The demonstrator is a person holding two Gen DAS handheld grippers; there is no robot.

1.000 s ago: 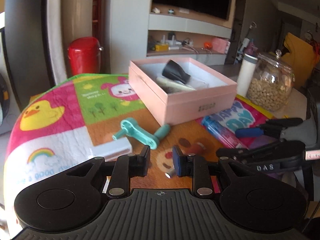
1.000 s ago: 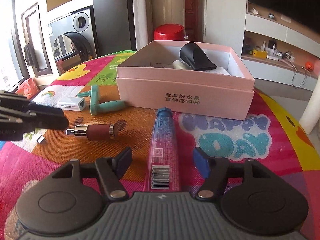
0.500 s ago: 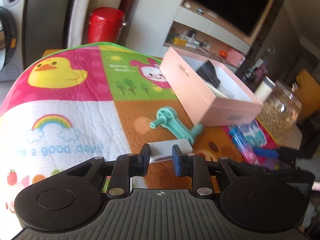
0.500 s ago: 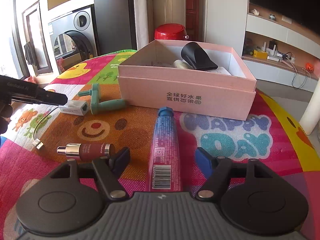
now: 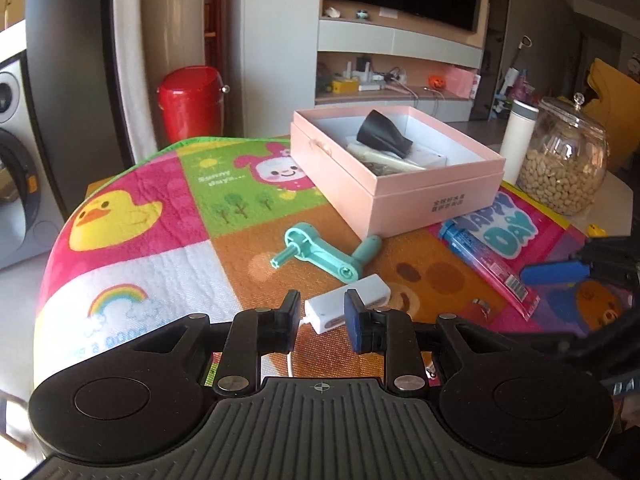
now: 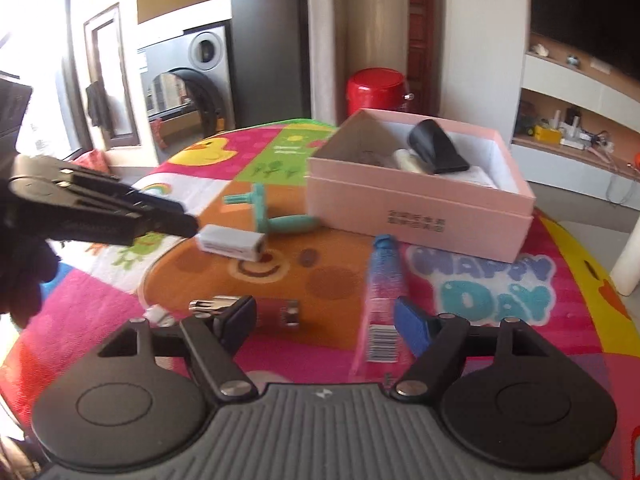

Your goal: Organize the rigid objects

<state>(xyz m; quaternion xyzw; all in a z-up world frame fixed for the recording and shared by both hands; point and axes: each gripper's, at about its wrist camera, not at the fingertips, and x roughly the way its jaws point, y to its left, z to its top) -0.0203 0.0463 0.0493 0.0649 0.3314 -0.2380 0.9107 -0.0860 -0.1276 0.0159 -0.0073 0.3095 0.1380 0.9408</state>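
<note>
My left gripper (image 5: 322, 318) is shut on the near end of a white adapter block (image 5: 347, 303) with a thin cable, lifted just off the colourful mat; it also shows in the right wrist view (image 6: 232, 241). A teal crank handle (image 5: 326, 255) lies beyond it. A pink open box (image 5: 400, 184) holds a black nozzle (image 5: 382, 133) and other items. My right gripper (image 6: 325, 320) is open low over the mat, between a maroon lipstick tube (image 6: 256, 311) and a blue-pink tube (image 6: 384, 296).
A glass jar of nuts (image 5: 564, 160) and a white bottle (image 5: 518, 140) stand at the table's far right. A red bin (image 5: 190, 102) stands on the floor behind. The mat's edge (image 5: 52, 264) falls away on the left.
My left gripper has closed on the white adapter and raised it. My right gripper has shifted left and tilted, so the lipstick now sits by its left finger.
</note>
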